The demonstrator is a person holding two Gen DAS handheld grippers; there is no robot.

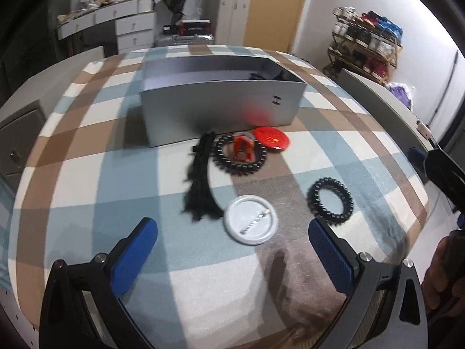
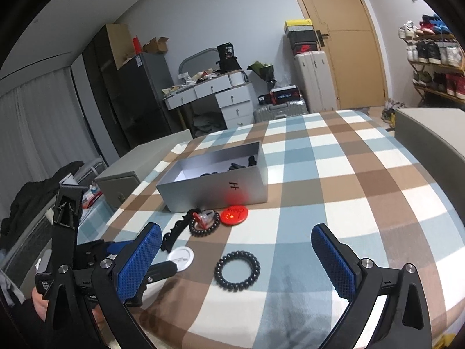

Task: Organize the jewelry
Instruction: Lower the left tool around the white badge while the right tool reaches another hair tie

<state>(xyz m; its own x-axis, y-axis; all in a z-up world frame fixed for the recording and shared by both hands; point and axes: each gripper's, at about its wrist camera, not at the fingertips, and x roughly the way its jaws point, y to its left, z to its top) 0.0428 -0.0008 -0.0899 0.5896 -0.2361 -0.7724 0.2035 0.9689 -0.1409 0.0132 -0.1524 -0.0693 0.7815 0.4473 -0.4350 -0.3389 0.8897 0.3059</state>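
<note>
An open grey box (image 1: pixel 221 107) (image 2: pixel 215 186) stands on the checked cloth with dark items inside. In front of it lie a red round badge (image 1: pixel 271 139) (image 2: pixel 234 214), a black coil hair tie (image 1: pixel 239 154) (image 2: pixel 204 223) with a red clip inside it, and a black frilly hair band (image 1: pixel 200 177) (image 2: pixel 174 232). Nearer lie a white badge, back up (image 1: pixel 250 220) (image 2: pixel 181 257), and a second black coil hair tie (image 1: pixel 330 199) (image 2: pixel 237 270). My left gripper (image 1: pixel 232 250) is open and empty, just short of the white badge. My right gripper (image 2: pixel 237 258) is open and empty above the second hair tie.
The checked cloth (image 1: pixel 87 203) covers a table with its edges near on the left and right. The right gripper (image 1: pixel 441 174) shows at the right edge of the left wrist view. A grey cabinet (image 2: pixel 128 180) stands left of the table. A shoe rack (image 1: pixel 366 43) is far right.
</note>
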